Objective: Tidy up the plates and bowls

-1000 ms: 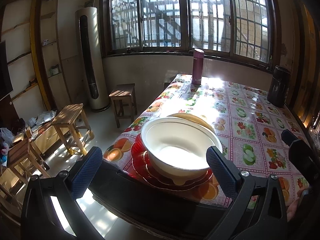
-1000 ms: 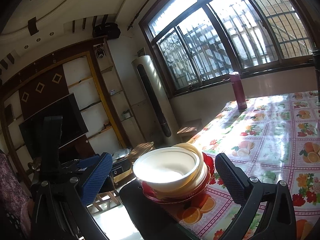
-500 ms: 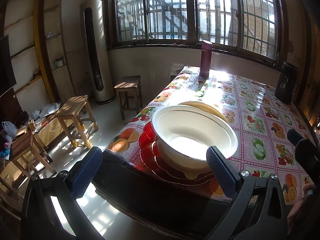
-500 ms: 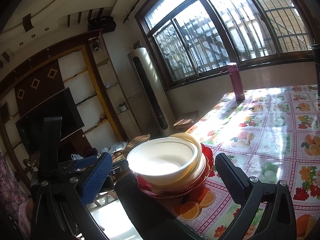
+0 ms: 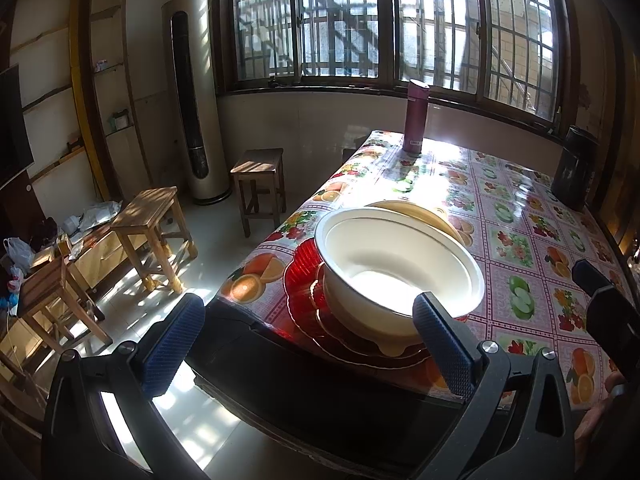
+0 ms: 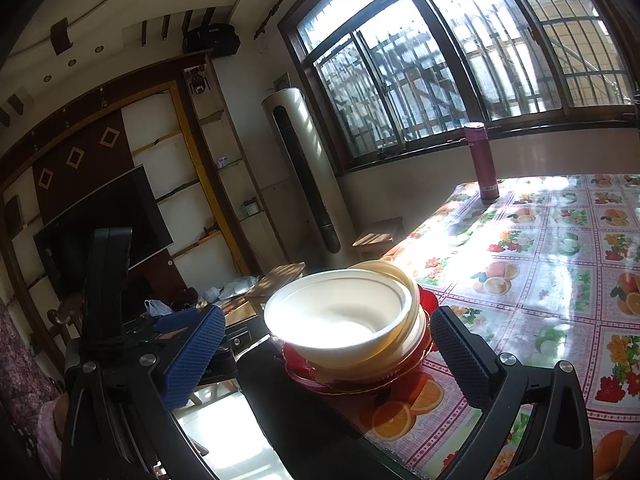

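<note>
My left gripper (image 5: 308,344) and right gripper (image 6: 324,352) both have their jaws spread wide, holding nothing. Between them I see the white bowl (image 5: 400,268) nested in a cream bowl (image 5: 432,216), stacked on red plates (image 5: 304,280) at the near corner of the table (image 5: 520,240). I can't count the plates; the bowls hide most of them. A maroon flask (image 5: 416,116) stands at the far edge.

I see a big barred window (image 5: 384,28) letting bright sun onto the white floor (image 5: 212,240). A tall air conditioner (image 5: 196,96) stands in the corner. Wooden stools (image 5: 150,232) sit near the tabletop (image 5: 520,236) with its fruit cloth. A dark TV (image 6: 104,216) hangs on the wall.
</note>
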The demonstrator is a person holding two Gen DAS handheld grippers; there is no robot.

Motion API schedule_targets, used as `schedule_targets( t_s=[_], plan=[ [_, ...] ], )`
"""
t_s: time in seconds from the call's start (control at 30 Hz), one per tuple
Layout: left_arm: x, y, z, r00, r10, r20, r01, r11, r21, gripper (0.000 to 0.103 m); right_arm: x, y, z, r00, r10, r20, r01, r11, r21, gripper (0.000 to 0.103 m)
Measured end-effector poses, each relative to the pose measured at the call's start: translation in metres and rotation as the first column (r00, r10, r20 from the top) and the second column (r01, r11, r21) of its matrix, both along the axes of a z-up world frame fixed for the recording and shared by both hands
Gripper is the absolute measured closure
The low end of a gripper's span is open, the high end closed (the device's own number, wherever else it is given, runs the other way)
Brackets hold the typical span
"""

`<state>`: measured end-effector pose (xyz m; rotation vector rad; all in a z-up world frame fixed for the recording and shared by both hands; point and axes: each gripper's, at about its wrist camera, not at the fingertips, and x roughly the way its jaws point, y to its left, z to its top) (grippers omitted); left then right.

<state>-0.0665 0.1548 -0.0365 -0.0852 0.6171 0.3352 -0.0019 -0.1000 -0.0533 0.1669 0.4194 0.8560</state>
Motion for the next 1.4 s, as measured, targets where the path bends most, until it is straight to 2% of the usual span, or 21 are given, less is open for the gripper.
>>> schedule_targets(
  t_s=[1.23,1.4],
  plan=[
    [-0.001,0.008,-0.012,1.0,0.001,-0.029,-0.001,1.0,-0.01,0.0,0.003,0.015,-0.004,1.0,0.023,-0.013,-0.024,0.999,-0.031,0.0],
    [-0.001,0.012,-0.011,0.999,-0.012,-0.032,0.01,0.999,-0.049,0.0,0.001,0.015,-0.003,1.0,0.029,-0.003,-0.029,0.999,-0.032,0.0]
  ],
)
